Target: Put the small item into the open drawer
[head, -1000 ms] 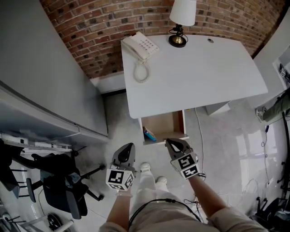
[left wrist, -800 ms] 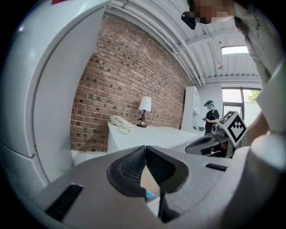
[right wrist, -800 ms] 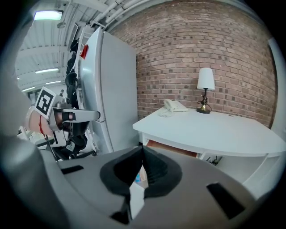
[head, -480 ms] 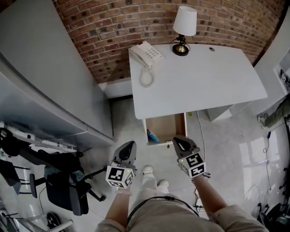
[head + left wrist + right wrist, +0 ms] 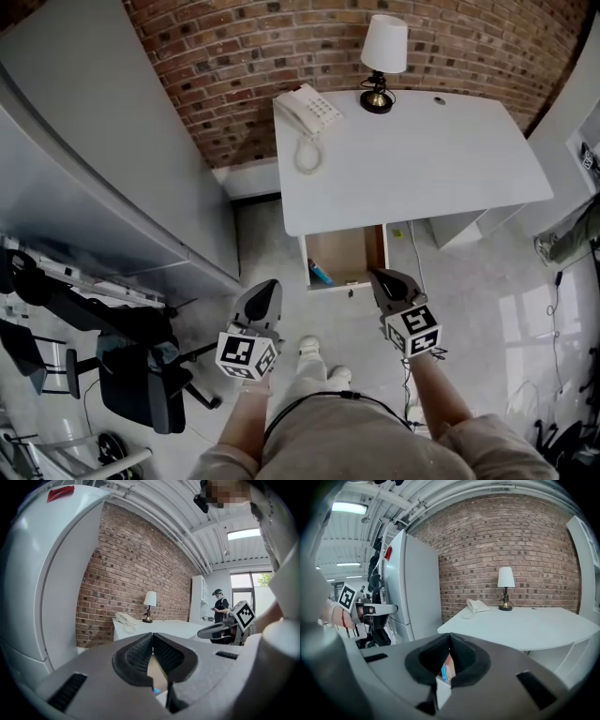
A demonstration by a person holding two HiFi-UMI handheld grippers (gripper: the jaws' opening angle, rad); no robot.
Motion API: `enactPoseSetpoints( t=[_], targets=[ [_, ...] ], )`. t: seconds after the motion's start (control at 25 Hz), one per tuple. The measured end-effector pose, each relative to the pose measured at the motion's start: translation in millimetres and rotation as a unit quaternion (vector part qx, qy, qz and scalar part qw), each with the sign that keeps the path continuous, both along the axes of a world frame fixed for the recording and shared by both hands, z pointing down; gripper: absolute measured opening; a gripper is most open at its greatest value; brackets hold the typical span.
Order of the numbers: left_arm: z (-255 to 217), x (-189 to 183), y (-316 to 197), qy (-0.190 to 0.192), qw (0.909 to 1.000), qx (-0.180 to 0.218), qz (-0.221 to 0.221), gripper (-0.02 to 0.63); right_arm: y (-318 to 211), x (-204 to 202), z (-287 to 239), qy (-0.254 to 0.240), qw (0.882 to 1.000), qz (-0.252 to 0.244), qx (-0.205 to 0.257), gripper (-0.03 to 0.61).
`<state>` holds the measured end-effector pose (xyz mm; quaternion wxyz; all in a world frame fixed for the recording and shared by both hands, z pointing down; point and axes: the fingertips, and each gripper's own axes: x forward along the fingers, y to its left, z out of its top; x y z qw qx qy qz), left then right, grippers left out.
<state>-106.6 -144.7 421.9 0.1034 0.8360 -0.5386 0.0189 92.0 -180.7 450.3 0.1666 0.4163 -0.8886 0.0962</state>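
The drawer [image 5: 361, 253] stands open under the front edge of the white desk [image 5: 422, 159]. A small blue item [image 5: 321, 274] lies in its left front corner. It also shows as a blue sliver behind the jaws, as the item [image 5: 443, 671] in the right gripper view and the item [image 5: 156, 691] in the left gripper view. My right gripper [image 5: 382, 278] hangs just right of the drawer's front, shut and empty; its tips meet as the right gripper [image 5: 449, 638]. My left gripper [image 5: 267, 287] is left of and below the drawer, also shut on nothing, seen as the left gripper [image 5: 152, 637].
A white telephone [image 5: 307, 114] and a lamp [image 5: 382, 56] stand at the back of the desk, against the brick wall [image 5: 234, 66]. A tall grey cabinet [image 5: 103, 150] fills the left. An office chair [image 5: 141, 375] is at lower left. A person [image 5: 219, 610] stands beyond the desk.
The right gripper has gone from the drawer's front edge to its right side. The desk and drawer now sit higher and farther off in the head view. Both grippers stay shut.
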Motion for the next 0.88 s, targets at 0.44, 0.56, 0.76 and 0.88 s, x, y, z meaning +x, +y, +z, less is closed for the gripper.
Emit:
enactPoseSetpoints(
  t=[0.44,0.56,0.76,0.88],
  targets=[
    [-27,-4,10,0.003,0.9995,0.025,-0.017,0.006,9,11,-25,-0.027,0.999,0.011,0.025,0.005],
    [-36,-4,11,0.002,0.9993,0.033,-0.015,0.006,11,12,-31,-0.033,0.999,0.012,0.029,0.005],
    [-49,-5,14,-0.005,0.9988,0.047,-0.012,0.006,14,11,-41,-0.039,0.998,0.012,0.040,0.005],
    [-54,-7,17,-0.009,0.9986,0.051,-0.013,0.006,15,11,-45,-0.045,0.998,0.016,0.045,0.005]
  ],
)
